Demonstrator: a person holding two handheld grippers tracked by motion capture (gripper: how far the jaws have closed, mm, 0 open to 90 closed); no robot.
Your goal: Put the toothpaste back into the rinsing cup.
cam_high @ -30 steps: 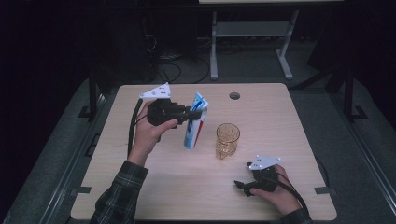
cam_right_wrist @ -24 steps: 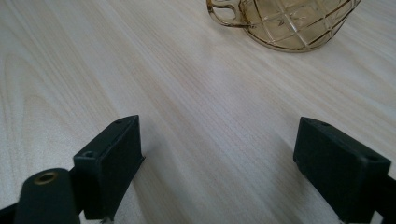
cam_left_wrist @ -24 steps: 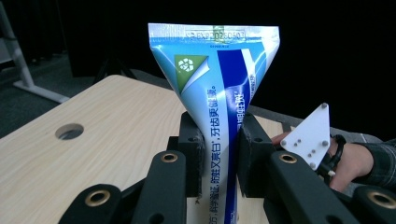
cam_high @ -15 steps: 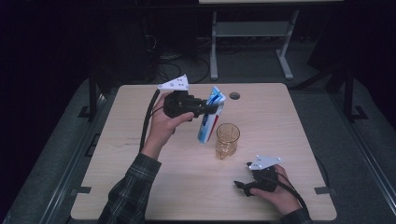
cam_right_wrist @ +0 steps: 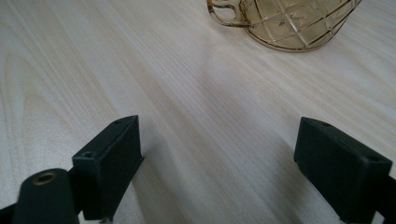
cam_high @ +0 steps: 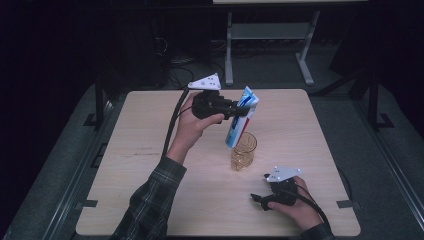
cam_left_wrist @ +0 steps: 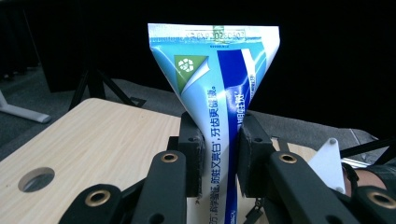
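Note:
A blue and white toothpaste tube (cam_high: 240, 117) hangs tilted in the air, crimped end up, its lower end just over the rim of an amber glass mug (cam_high: 243, 150). My left gripper (cam_high: 235, 111) is shut on the tube's middle; in the left gripper view both pads (cam_left_wrist: 192, 156) press the tube (cam_left_wrist: 219, 107) from either side. My right gripper (cam_high: 257, 200) rests low on the table near the front right, open, with bare wood between its pads (cam_right_wrist: 114, 156). The mug (cam_right_wrist: 289, 23) stands ahead of it, handle to the left in that view.
The light wooden table (cam_high: 135, 170) has a round cable hole (cam_left_wrist: 35, 178) near its far edge. A metal stand (cam_high: 265, 35) is on the floor behind the table. Dark floor surrounds the table.
My left hand has carried the toothpaste tube to the right and slightly up, from left of the mug to over its rim. The right gripper has stayed put.

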